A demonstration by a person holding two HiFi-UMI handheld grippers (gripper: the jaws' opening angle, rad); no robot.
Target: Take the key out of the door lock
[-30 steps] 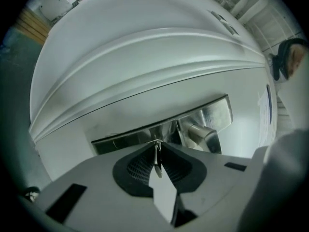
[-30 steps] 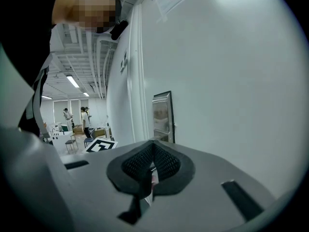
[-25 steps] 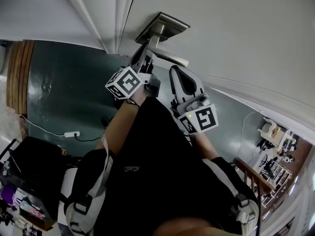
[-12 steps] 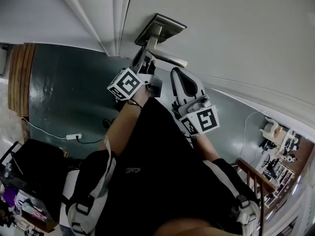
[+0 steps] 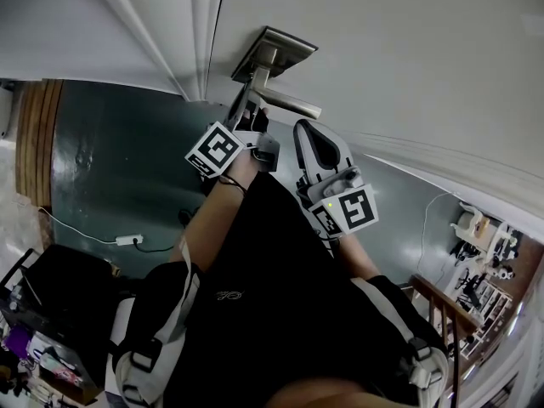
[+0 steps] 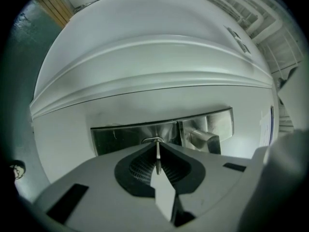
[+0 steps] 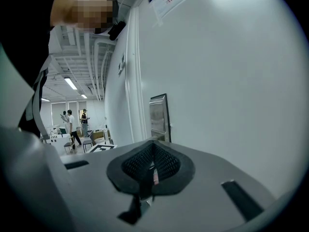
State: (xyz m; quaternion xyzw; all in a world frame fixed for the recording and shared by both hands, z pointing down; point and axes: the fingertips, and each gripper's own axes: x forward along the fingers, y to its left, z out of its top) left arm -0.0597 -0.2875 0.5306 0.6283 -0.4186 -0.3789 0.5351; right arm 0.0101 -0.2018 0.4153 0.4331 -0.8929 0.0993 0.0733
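Metal lock plate point(image 6: 120, 137) on the door point(image 6: 154, 57) has the key point(image 6: 157, 156) sticking straight out. The left gripper point(image 5: 246, 116) jaws have just been closing and pinch the key, ready for a straight pull I'd guess. The right gripper point(image 7: 153, 149) hangs beside the plate, jaws together, empty.
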